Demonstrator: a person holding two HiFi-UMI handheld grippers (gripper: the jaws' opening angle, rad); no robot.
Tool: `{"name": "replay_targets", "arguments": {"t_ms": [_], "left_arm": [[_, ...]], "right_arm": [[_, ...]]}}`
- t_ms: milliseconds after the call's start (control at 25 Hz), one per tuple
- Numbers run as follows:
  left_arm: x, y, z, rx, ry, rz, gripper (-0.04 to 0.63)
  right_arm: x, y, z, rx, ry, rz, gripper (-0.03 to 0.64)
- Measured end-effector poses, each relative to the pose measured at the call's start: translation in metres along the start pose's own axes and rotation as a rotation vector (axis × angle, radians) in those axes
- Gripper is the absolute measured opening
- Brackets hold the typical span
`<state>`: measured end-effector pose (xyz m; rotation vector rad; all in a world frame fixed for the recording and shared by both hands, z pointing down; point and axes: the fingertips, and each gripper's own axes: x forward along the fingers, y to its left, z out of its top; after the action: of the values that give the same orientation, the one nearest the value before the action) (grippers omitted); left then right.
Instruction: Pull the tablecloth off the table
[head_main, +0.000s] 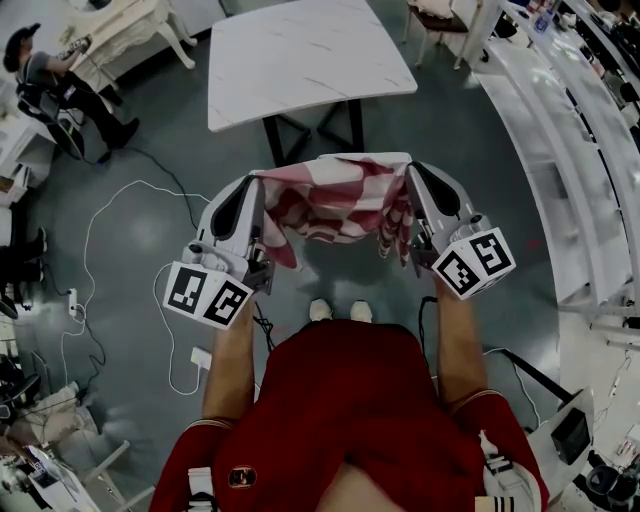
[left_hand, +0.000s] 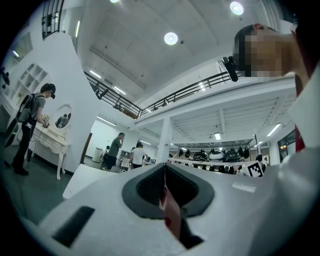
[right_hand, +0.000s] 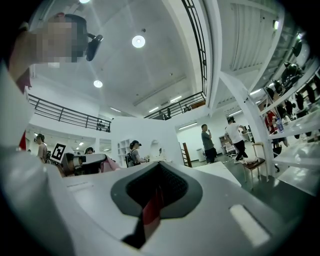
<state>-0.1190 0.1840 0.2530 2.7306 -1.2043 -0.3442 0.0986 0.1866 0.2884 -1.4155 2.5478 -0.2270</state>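
A red-and-white checked tablecloth (head_main: 335, 200) hangs bunched in the air between my two grippers, in front of the person's body. My left gripper (head_main: 262, 180) is shut on its left edge; in the left gripper view a red strip of the tablecloth (left_hand: 170, 212) shows pinched between the closed jaws. My right gripper (head_main: 407, 170) is shut on the right edge, and the right gripper view shows red tablecloth (right_hand: 150, 215) clamped in its jaws. The white marble-look table (head_main: 300, 55) stands bare beyond the cloth, at the top of the head view.
A person (head_main: 60, 85) stands at a white dresser at the far left. White shelving (head_main: 560, 130) runs along the right side. Cables (head_main: 110, 260) and a power strip lie on the grey floor to the left. Several people (right_hand: 220, 137) stand in the distance.
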Motion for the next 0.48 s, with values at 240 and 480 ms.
{"name": "replay_targets", "arguments": {"t_ms": [240, 480], "left_arm": [[-0.0074, -0.0021, 0.0023, 0.002, 0.001, 0.011, 0.009], [-0.0087, -0.0020, 0.0031, 0.003, 0.000, 0.015, 0.011]], "right_arm": [[-0.0037, 0.0036, 0.0000, 0.009, -0.001, 0.003, 0.009], [-0.0045, 0.0038, -0.0031, 0.013, 0.004, 0.002, 0.009]]}}
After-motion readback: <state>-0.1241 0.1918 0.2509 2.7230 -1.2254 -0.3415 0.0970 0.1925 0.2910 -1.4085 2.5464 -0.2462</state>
